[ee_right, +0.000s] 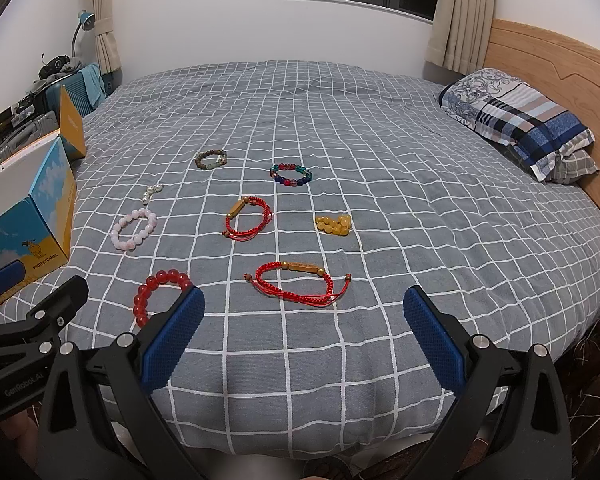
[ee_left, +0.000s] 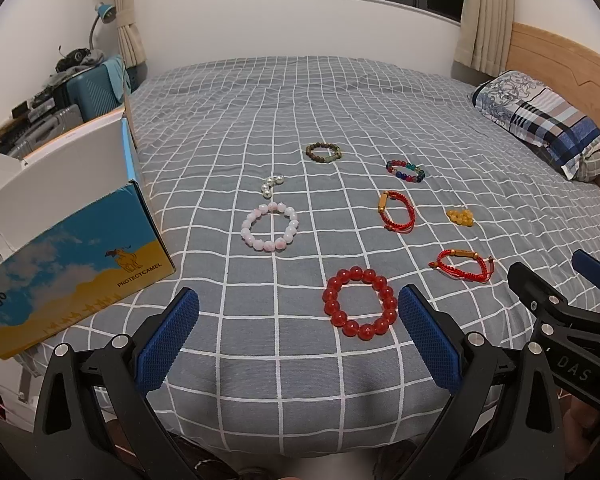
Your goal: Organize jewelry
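Observation:
Several bracelets lie on the grey checked bed. A red bead bracelet [ee_left: 360, 303] sits just ahead of my open left gripper [ee_left: 298, 340], near its right finger. A pink bead bracelet [ee_left: 270, 226], a small pearl strand [ee_left: 271, 185], a brown bead bracelet [ee_left: 323, 151], a multicolour bead bracelet [ee_left: 405, 171], yellow beads [ee_left: 461, 216] and two red cord bracelets [ee_left: 396, 211] [ee_left: 462, 266] lie beyond. My right gripper [ee_right: 304, 336] is open, empty, just short of the nearer red cord bracelet [ee_right: 296, 280]. Its left finger hides part of the red bead bracelet [ee_right: 156, 290].
An open blue and yellow cardboard box [ee_left: 72, 264] stands at the bed's left edge. A patterned pillow [ee_right: 516, 120] lies at the right by the wooden headboard [ee_right: 560, 60]. Suitcases and clutter [ee_left: 60, 96] are stacked beyond the box.

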Tool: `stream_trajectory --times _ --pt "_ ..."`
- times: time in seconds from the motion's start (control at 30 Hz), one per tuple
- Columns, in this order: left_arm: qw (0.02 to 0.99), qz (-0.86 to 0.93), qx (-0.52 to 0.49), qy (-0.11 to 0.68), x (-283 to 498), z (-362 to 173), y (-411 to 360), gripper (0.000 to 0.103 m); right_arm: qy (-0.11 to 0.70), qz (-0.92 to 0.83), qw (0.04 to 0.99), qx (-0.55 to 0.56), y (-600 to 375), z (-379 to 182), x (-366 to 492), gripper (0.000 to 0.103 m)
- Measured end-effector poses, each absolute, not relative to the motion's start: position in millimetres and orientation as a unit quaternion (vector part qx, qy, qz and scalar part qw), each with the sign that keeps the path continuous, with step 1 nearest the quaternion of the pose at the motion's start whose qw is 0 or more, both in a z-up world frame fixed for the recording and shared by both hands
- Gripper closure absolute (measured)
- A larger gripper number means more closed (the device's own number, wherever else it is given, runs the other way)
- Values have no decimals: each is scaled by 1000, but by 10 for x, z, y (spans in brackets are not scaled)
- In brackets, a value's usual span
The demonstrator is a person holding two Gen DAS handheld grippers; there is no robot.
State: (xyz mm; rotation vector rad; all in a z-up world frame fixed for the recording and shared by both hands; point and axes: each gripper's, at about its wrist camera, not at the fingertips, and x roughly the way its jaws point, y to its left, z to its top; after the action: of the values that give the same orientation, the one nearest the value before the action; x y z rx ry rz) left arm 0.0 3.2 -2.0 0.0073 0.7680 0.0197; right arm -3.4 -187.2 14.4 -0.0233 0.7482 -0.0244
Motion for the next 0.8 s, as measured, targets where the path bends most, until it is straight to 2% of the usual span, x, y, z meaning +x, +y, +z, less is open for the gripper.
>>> stream_trajectory --times 0.53,0.8 --pt "928 11 7 372 11 31 1 6 362 -15 932 -10 -1920 190 -14 7" --pt "932 11 8 363 181 377 48 6 350 -20 936 -10 -2005 453 157 7"
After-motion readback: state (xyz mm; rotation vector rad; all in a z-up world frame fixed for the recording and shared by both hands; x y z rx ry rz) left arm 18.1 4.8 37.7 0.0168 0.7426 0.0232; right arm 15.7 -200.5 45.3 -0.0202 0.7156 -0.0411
